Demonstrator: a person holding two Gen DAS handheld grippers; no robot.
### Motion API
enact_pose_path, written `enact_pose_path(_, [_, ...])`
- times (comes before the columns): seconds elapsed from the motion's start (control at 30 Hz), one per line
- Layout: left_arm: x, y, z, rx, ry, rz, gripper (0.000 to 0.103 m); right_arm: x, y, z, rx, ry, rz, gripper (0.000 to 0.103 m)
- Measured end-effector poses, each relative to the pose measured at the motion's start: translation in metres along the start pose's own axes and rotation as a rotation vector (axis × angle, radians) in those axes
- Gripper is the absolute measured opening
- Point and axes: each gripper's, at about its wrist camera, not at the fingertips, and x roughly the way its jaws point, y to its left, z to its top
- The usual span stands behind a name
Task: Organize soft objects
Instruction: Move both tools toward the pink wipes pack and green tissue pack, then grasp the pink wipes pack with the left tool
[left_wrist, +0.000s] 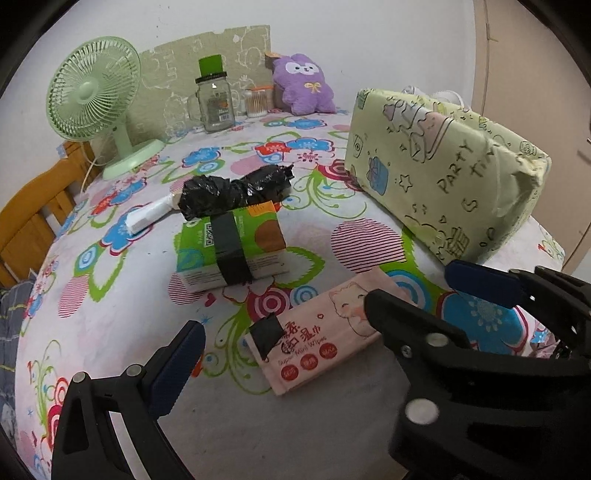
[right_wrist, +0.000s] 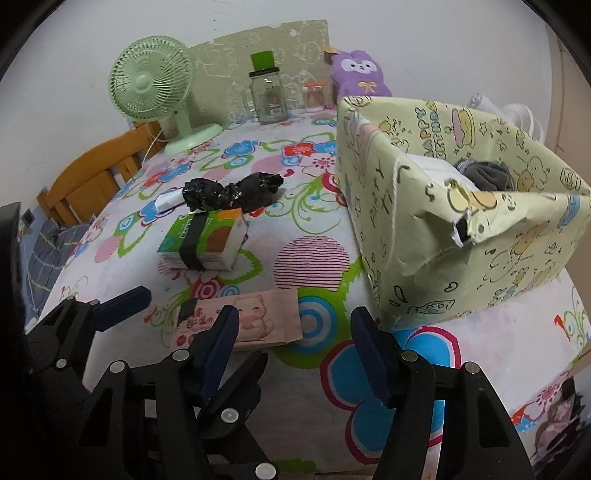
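Note:
A pink wet-wipes pack (left_wrist: 325, 328) lies flat on the flowered tablecloth, between the jaws of my open left gripper (left_wrist: 284, 325); it also shows in the right wrist view (right_wrist: 255, 321). Behind it stand a green tissue pack (left_wrist: 232, 247) with a black band and a crumpled black bag roll (left_wrist: 236, 192). A yellow paper-wrapped box (right_wrist: 443, 236) stands at the right, open on top, with a grey cloth (right_wrist: 484, 175) inside. My right gripper (right_wrist: 295, 332) is open and empty, just in front of the box and right of the wipes.
A green desk fan (left_wrist: 92, 96), a glass jar (left_wrist: 214, 107), a cotton-swab tub (left_wrist: 256, 101) and a purple plush (left_wrist: 303, 83) stand along the back wall. A wooden chair (left_wrist: 33, 210) is at the left table edge.

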Motion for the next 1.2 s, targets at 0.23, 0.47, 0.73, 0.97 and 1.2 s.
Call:
enact_pose_path(0.23, [0.006, -0.001, 0.005, 0.01, -0.004, -0.02, 0.103, 0.003, -0.007, 0.001, 0.038, 0.004, -0.001, 0.067])
enact_pose_path(0.47, [0.01, -0.001, 0.007, 0.004, -0.012, -0.066, 0.098, 0.003, -0.008, 0.001, 0.056, 0.005, -0.005, 0.067])
enact_pose_path(0.73, [0.002, -0.004, 0.005, 0.021, -0.027, -0.124, 0.07, 0.002, -0.006, 0.002, 0.047, -0.003, -0.014, 0.067])
enact_pose_path(0.97, [-0.009, -0.002, -0.003, 0.025, -0.017, -0.118, 0.044, -0.001, 0.002, 0.0, 0.017, -0.001, -0.01, 0.067])
enact_pose_path(1.2, [-0.018, 0.003, -0.012, -0.011, -0.01, -0.096, 0.043, -0.004, 0.011, -0.004, -0.012, 0.012, 0.017, 0.067])
